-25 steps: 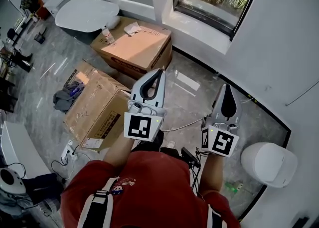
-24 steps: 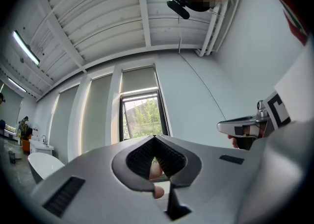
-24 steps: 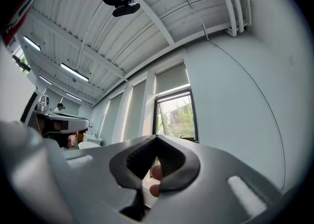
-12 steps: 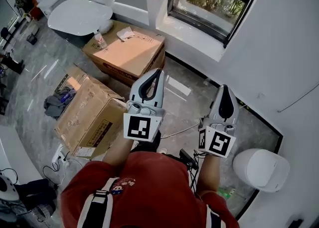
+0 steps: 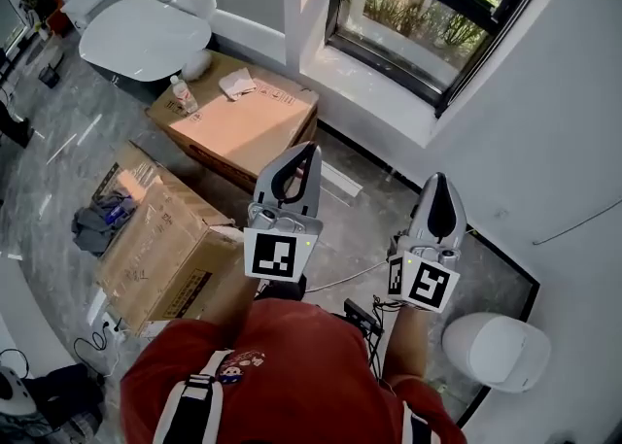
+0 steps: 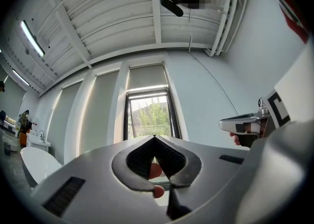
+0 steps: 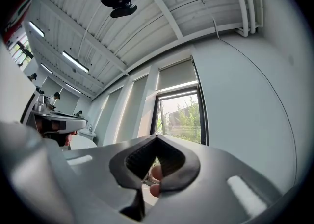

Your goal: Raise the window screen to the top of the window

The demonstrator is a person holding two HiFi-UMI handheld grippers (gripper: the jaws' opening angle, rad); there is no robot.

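The dark-framed window [image 5: 428, 19] is set in the white wall ahead, with trees showing through its glass. In the left gripper view a pale grey screen panel [image 6: 144, 77] fills the opening above the window glass [image 6: 149, 115]; the right gripper view shows the same panel [image 7: 177, 75]. My left gripper [image 5: 312, 149] and right gripper [image 5: 439, 178] are held side by side, pointing toward the window and well short of it. Both are shut with nothing between the jaws. The closed tips show in the left gripper view [image 6: 155, 137] and in the right gripper view [image 7: 157, 136].
Two cardboard boxes [image 5: 243, 121] [image 5: 155, 238] stand on the floor to the left, a bottle [image 5: 181, 94] on the farther one. A white bathtub [image 5: 146, 39] lies beyond them. A white rounded fixture [image 5: 496, 350] sits at the lower right. A white sill [image 5: 369, 78] runs under the window.
Both grippers and the person have moved closer to the window; the boxes and tub have slid down and left in the head view. The jaws stayed shut.
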